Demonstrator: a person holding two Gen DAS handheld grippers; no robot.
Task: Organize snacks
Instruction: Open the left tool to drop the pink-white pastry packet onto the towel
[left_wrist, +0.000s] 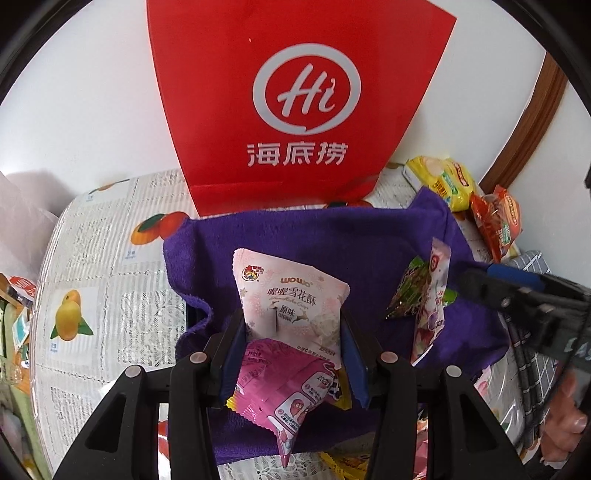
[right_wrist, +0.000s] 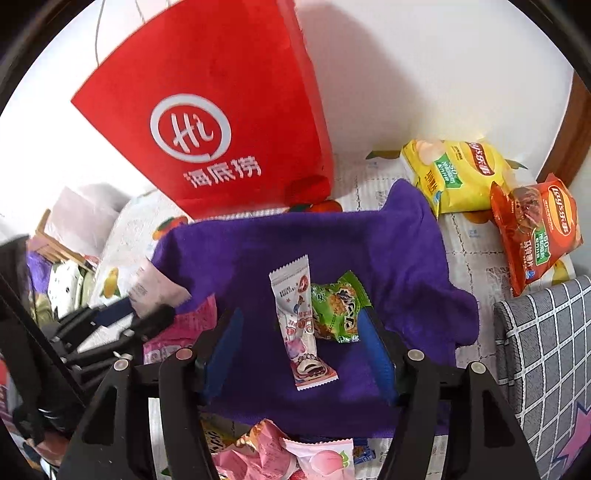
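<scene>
A purple cloth (right_wrist: 295, 240) covers the middle of a table laid with a fruit-print covering (left_wrist: 92, 258). A red paper bag (left_wrist: 295, 92) stands against the wall at the far side.

The left gripper (left_wrist: 291, 354) is clamped on a pale pink snack packet (left_wrist: 291, 295) and holds it upright over the near left part of the cloth. A bright pink packet (left_wrist: 284, 391) sits between the same blue pads, lower down; whether it is gripped too or only lies beneath, I cannot tell.

The right gripper (right_wrist: 299, 350) hangs over the right part of the cloth with its jaws apart and holding nothing. Between them, lying flat on the cloth, are a long white packet (right_wrist: 299, 321) and a small green packet (right_wrist: 338, 310), touching each other.

A yellow crisp bag (right_wrist: 454, 173) and an orange crisp bag (right_wrist: 535, 229) lie off the cloth at the far right. More pink packets (right_wrist: 280, 458) wait near the cloth's near edge.

The step in hand seems to be gathering small packets onto the cloth: the right side looks finished with a drop, the left is bringing its load. Next, the left jaws likely need to lower the pale packet onto bare cloth beside the others, then part; the right gripper should fetch another loose snack.
</scene>
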